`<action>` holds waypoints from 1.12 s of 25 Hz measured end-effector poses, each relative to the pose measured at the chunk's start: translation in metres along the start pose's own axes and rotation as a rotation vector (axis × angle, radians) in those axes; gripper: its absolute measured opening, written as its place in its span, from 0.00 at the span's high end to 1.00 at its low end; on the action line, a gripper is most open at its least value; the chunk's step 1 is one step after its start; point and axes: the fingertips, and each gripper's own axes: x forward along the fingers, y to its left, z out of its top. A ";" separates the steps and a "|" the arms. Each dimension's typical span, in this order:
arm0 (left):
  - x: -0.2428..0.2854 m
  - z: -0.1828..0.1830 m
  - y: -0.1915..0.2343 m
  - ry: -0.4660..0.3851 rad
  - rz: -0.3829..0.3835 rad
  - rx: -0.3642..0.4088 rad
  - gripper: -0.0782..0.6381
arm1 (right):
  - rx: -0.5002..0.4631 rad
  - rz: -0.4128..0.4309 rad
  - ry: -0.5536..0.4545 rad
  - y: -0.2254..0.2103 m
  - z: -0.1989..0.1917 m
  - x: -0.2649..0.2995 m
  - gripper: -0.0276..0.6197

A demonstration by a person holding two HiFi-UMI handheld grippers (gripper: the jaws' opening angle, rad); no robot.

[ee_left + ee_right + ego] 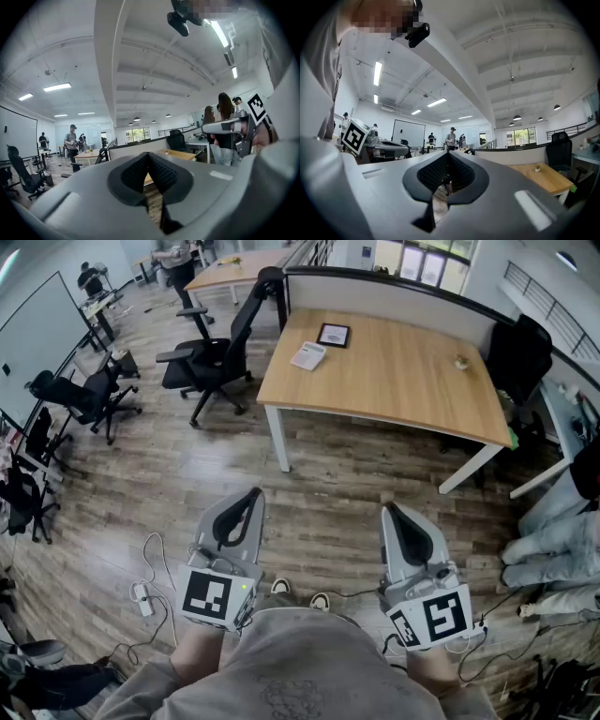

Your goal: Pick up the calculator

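Note:
The calculator (308, 355), a flat white slab, lies near the far left corner of the wooden table (403, 381), next to a dark framed tablet (333, 335). Both grippers are held low and close to me, over the wooden floor and well short of the table. The left gripper (251, 495) has its jaws together with nothing between them, as the left gripper view (148, 155) also shows. The right gripper (389, 510) is shut and empty too, its tips meeting in the right gripper view (447, 154). In both gripper views the calculator is hidden.
A small object (460, 361) sits on the table's right part. A dark partition (394, 282) backs the table. Black office chairs (211, 357) stand to its left. A power strip (142, 596) and cables lie on the floor. A seated person's legs (553, 545) are at the right.

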 end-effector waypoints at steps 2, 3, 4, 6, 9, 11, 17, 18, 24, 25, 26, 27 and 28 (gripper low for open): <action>-0.001 0.000 -0.001 0.000 0.001 0.005 0.89 | 0.003 0.002 -0.002 0.000 0.000 -0.001 0.94; -0.001 -0.001 -0.002 0.002 0.001 0.006 0.89 | 0.005 0.003 -0.002 0.000 -0.001 -0.001 0.94; -0.001 -0.002 -0.003 0.007 0.003 0.006 0.89 | 0.006 0.003 -0.001 -0.001 -0.002 -0.002 0.94; -0.001 -0.002 -0.005 0.005 0.001 0.012 0.89 | 0.007 0.007 -0.001 -0.001 -0.004 -0.004 0.94; 0.001 0.002 -0.009 -0.009 -0.004 0.025 0.89 | 0.011 0.031 -0.022 0.000 -0.003 -0.008 0.94; 0.002 0.003 -0.012 -0.010 0.002 0.024 0.89 | 0.011 0.047 -0.032 0.000 -0.002 -0.011 0.94; 0.000 0.001 -0.017 0.002 0.009 0.025 0.89 | 0.050 0.048 -0.033 -0.006 -0.008 -0.016 0.94; 0.001 0.002 -0.016 0.002 0.011 0.025 0.89 | 0.061 0.051 -0.036 -0.008 -0.007 -0.016 0.94; 0.017 0.005 -0.006 -0.014 0.021 0.032 0.89 | 0.065 0.078 -0.013 -0.015 -0.014 0.001 0.70; 0.021 0.005 -0.004 -0.015 0.022 0.031 0.89 | 0.061 0.079 -0.008 -0.017 -0.015 0.004 0.70; 0.026 0.004 -0.001 -0.017 0.022 0.031 0.89 | 0.058 0.078 -0.003 -0.019 -0.016 0.008 0.70; 0.031 0.004 0.003 -0.018 0.023 0.030 0.89 | 0.056 0.075 0.001 -0.022 -0.018 0.013 0.70; 0.035 0.004 0.006 -0.019 0.024 0.029 0.89 | 0.057 0.072 0.004 -0.026 -0.019 0.018 0.70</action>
